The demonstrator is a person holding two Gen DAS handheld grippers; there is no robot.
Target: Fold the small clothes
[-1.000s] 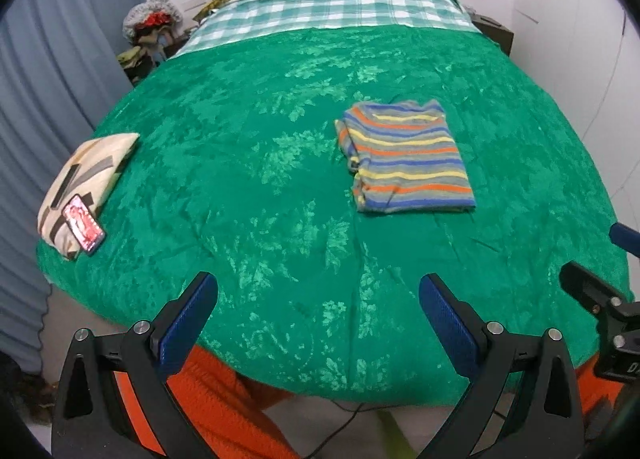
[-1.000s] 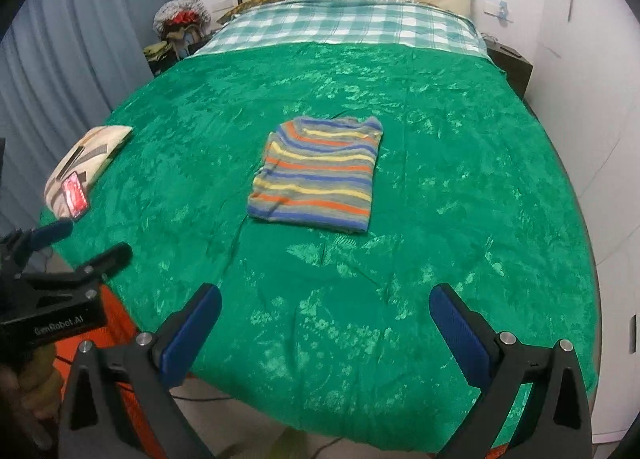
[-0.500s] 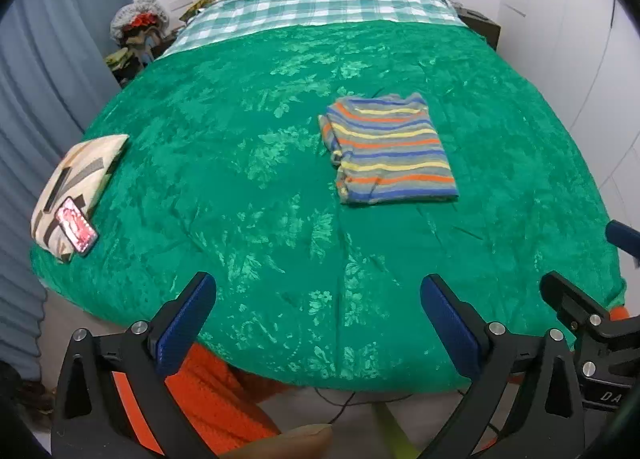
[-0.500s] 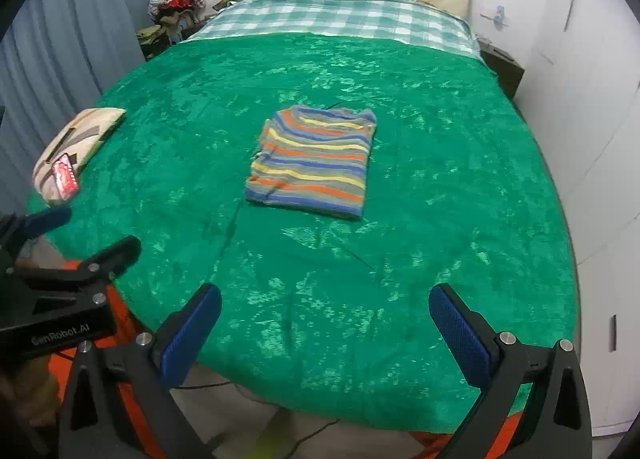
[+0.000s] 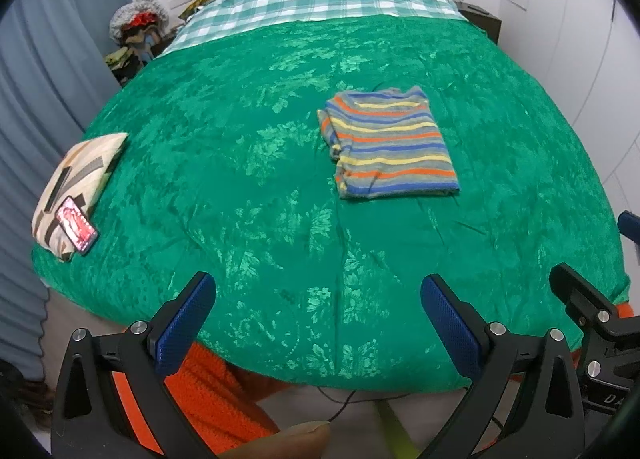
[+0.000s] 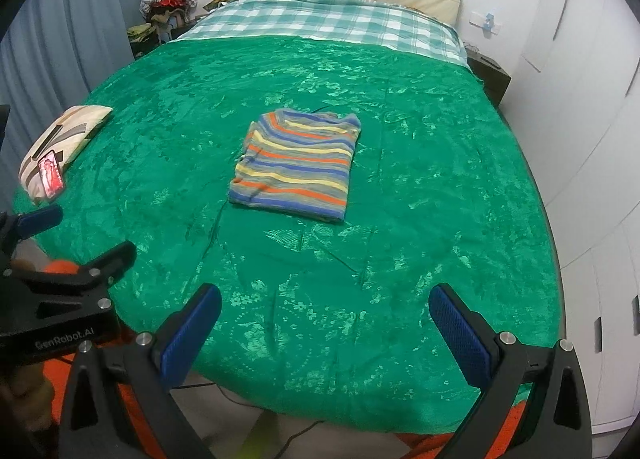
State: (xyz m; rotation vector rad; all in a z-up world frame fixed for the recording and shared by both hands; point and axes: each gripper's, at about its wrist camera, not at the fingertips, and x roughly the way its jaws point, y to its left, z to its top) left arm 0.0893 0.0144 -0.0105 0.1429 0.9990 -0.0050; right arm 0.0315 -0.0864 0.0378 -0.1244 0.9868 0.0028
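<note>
Legibly, "GenRobot.AI" marks the left gripper (image 6: 64,235), jaws apart.

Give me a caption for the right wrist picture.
Folded shirt lies on the green bedspread; open right gripper empty.

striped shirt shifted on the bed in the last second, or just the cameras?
No. The striped shirt keeps its place on the green bedspread, same offset from the checked sheet edge; only the cameras moved.
</note>
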